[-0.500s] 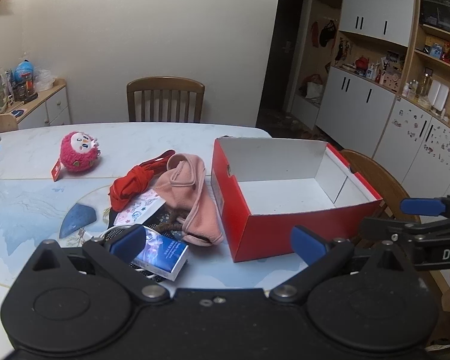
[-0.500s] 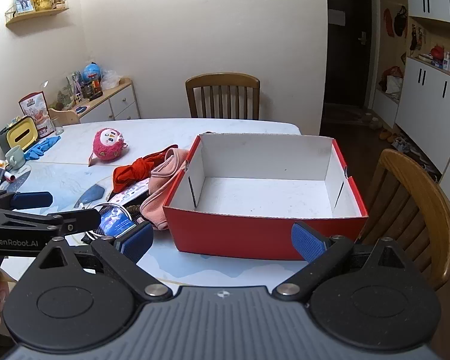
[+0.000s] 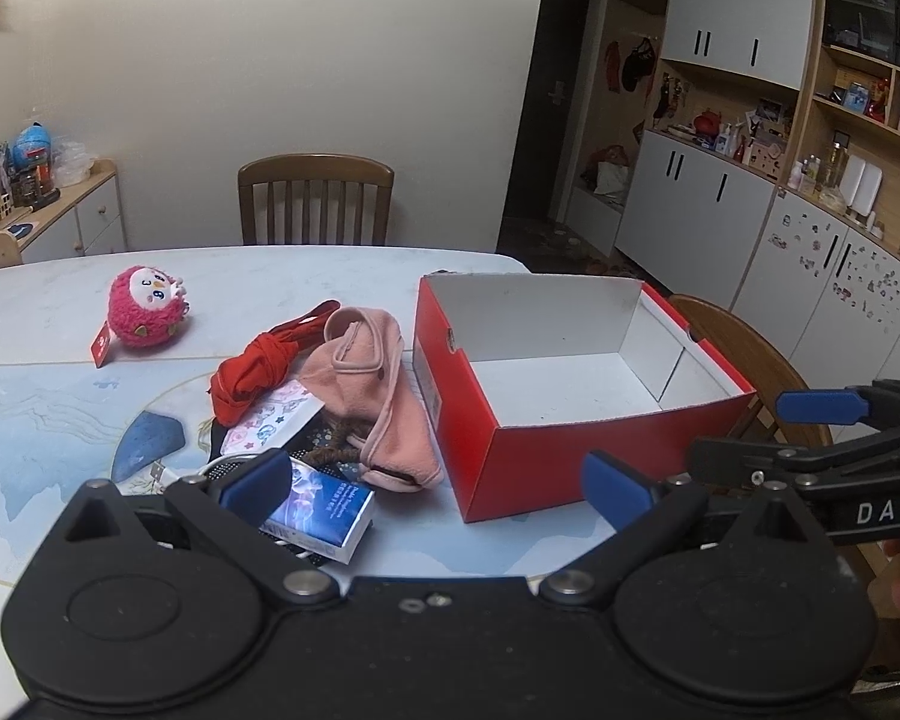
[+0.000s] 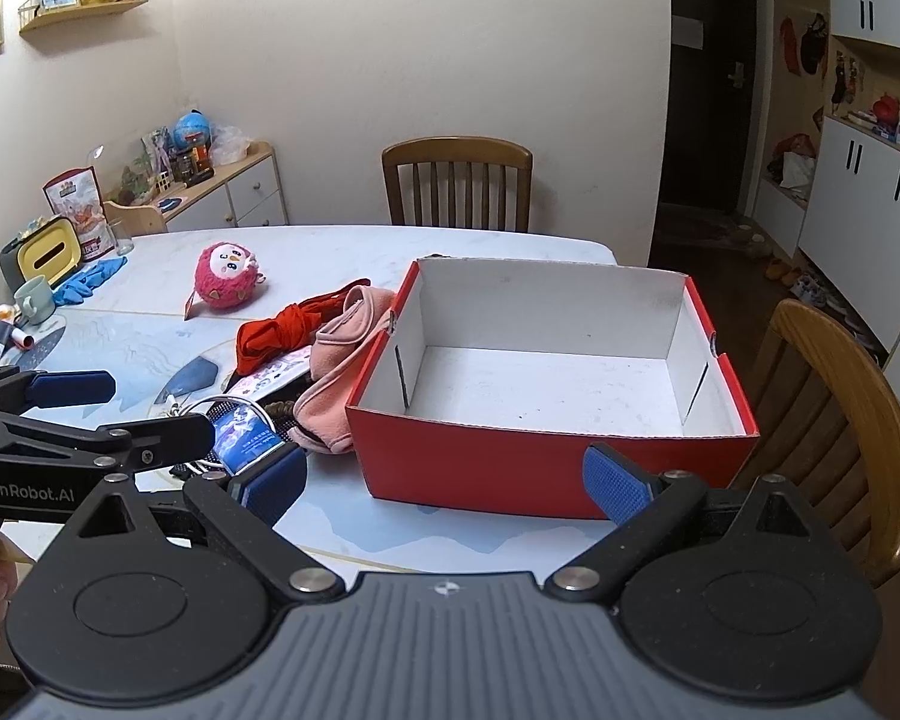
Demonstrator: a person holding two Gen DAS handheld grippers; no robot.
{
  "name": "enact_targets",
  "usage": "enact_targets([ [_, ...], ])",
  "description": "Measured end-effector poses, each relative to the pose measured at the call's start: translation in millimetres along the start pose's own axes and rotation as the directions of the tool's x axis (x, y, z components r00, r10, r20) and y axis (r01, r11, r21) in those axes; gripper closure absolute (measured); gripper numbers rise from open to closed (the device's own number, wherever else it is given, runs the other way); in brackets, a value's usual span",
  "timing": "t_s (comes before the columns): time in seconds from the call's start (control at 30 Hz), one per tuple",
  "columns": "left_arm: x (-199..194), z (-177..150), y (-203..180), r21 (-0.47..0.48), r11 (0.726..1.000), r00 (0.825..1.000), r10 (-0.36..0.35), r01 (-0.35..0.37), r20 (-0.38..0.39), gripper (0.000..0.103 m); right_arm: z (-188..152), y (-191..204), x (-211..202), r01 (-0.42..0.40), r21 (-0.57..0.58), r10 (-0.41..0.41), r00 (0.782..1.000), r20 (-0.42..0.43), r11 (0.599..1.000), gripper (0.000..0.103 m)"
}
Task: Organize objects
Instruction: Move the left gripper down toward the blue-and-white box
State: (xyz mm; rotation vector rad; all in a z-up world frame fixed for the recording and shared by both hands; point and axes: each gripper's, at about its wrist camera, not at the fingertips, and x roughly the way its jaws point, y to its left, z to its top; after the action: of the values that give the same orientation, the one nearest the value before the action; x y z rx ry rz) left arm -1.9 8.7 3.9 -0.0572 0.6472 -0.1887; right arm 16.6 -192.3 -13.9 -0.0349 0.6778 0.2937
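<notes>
Red cardboard forms the open box (image 3: 546, 456) on the pale table (image 3: 306, 276), its white inside bare. Just left of it lies a heap: pink cloth (image 3: 378, 378), red cloth (image 3: 252, 372), a blue packet (image 3: 324, 510) (nearest the camera). The left gripper (image 3: 435, 483) and right gripper (image 4: 444, 483) hover near the table edge, jaws spread wide, holding nothing.
</notes>
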Motion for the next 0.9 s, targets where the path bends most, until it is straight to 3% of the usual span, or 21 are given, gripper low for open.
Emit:
enact_targets([
  [0.5,11.0,5.0,31.1,0.016,0.998,0.999,-0.053,0.053,0.002,0.001,9.5,24.4,15.6,0.036,0.003,-0.036,0.999,-0.016,0.999,0.004],
  [0.9,24.7,8.0,60.3,0.035,0.994,0.994,-0.102,0.103,-0.024,0.001,19.1,49.1,23.0,0.117,0.021,-0.117,0.993,-0.021,0.993,0.004],
])
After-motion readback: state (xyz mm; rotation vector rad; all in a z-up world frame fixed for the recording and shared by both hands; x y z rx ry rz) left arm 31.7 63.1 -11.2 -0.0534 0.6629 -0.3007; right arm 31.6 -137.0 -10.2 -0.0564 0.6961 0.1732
